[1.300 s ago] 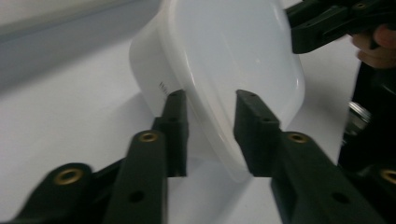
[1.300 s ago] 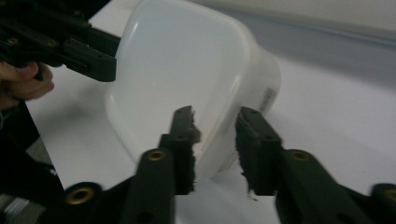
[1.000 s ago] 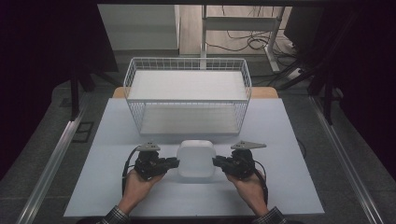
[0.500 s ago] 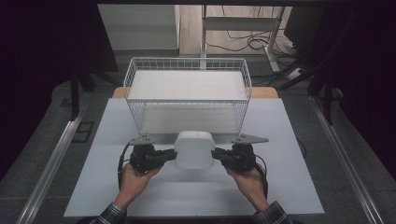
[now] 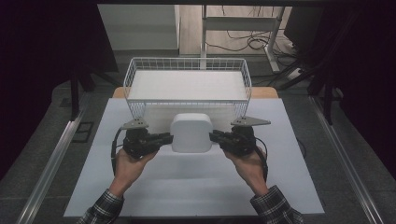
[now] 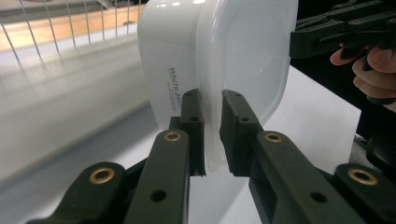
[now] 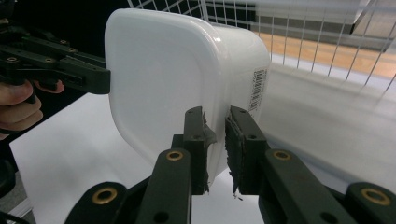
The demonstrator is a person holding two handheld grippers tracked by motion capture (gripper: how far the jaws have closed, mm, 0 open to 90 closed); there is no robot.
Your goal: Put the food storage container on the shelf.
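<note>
Seemingly empty wire basket; lidded white tub pinched between both tongs.

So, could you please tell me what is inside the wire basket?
The wire basket holds a flat white liner; nothing else shows. Its front part is covered by the white container.

Box top cut off by frame edge; label print too small to read; basket blurred.

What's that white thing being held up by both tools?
On the white table, just in front of the wire basket, two grippers pinch opposite rims of a white plastic container. It is square with rounded corners, lidded, and solid-walled.
</note>
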